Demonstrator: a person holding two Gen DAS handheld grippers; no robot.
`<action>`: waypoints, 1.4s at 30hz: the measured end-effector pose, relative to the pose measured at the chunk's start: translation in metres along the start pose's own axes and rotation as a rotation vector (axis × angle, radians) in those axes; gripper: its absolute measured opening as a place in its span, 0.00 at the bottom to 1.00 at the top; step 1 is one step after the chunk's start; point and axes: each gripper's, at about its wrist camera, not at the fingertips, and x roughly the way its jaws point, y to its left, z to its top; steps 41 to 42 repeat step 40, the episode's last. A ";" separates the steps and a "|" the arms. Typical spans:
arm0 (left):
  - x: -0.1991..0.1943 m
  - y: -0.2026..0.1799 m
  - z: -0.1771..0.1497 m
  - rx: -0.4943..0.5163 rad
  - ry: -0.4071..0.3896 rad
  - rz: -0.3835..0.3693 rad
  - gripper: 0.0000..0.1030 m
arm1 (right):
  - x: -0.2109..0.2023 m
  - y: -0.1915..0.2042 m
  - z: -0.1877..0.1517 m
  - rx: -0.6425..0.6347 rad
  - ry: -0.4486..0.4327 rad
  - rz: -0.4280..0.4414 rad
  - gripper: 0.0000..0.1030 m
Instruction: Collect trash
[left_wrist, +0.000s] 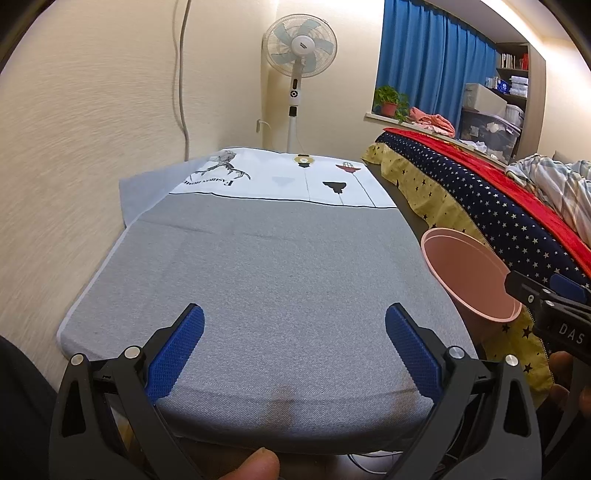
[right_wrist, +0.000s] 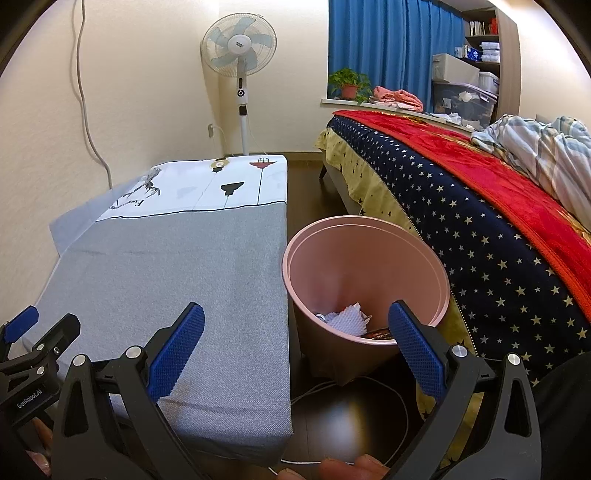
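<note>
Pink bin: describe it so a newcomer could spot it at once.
Find the gap between the grey-clothed table and the star-patterned bed. The pink bin stands there on the floor, round, open-topped, with crumpled white paper inside.

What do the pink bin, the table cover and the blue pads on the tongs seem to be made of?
Round pink waste bin: probably plastic, with a smooth, matte, evenly coloured wall and a thin moulded rim.
Grey table cover: woven fabric, with a fine visible weave and fold creases.
Blue pads of the left tongs: likely rubber or textured plastic, judging by the fine gridded surface.
</note>
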 end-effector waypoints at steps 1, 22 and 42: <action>0.000 0.000 0.000 0.000 0.001 -0.001 0.92 | 0.001 0.000 0.000 0.000 0.000 0.000 0.95; 0.009 -0.003 -0.005 0.025 0.021 -0.005 0.92 | 0.004 -0.003 -0.001 -0.004 0.010 0.009 0.95; 0.010 -0.007 -0.003 0.035 0.023 -0.021 0.92 | 0.006 -0.002 -0.002 -0.008 0.017 0.006 0.95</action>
